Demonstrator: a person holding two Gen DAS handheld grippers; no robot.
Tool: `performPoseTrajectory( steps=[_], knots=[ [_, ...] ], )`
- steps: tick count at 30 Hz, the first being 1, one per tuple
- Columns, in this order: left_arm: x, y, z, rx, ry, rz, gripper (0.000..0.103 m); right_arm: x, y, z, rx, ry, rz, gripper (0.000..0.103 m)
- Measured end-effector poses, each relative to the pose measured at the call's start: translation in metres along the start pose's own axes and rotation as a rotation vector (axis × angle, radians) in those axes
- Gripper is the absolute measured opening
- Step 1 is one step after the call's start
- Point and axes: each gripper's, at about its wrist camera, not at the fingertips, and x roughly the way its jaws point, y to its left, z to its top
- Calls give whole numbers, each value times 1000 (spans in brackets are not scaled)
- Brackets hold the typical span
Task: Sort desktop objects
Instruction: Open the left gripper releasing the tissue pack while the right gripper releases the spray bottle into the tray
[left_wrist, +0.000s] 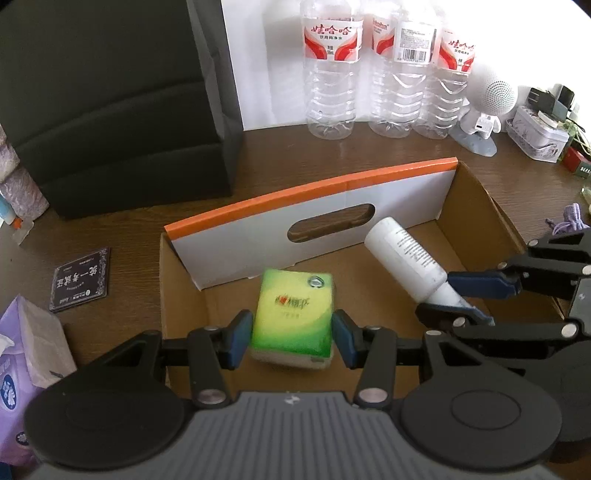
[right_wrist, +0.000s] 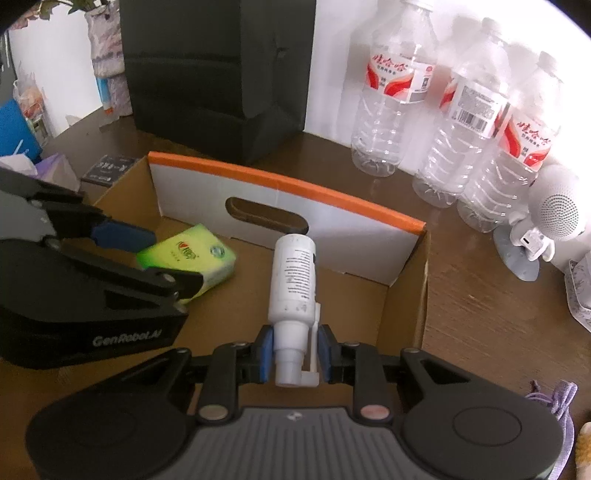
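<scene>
left claw (left_wrist: 291, 334) clamped on green tissue pack (left_wrist: 293, 314), right claw (right_wrist: 293, 354) clamped on white spray bottle (right_wrist: 291, 280), both over cardboard box (left_wrist: 177, 295) on tabletop (left_wrist: 122, 229).

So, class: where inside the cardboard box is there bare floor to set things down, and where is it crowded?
Bare floor of the cardboard box lies between the green tissue pack and the white spray bottle, and beside the right wall. The near edge is crowded: left tongs and right tongs hang there, each gripping its item.
</scene>
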Motion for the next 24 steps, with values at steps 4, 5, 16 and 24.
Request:
performPoseTrajectory(
  steps=[4,5,16,24],
  knots=[
    [1,0,1,-4,-2,6,49,2,0,0,2,2,-6,24],
    [1,-1,1,-4,-3,7,49,3,0,0,5,2,-7,24],
    [-18,3,1,-23,-50,21,74,-11,2,1,0,-40,-14,57],
    [-51,3,-1,-27,-95,39,87,-43,6,-2,-9,-82,-18,67]
  ],
)
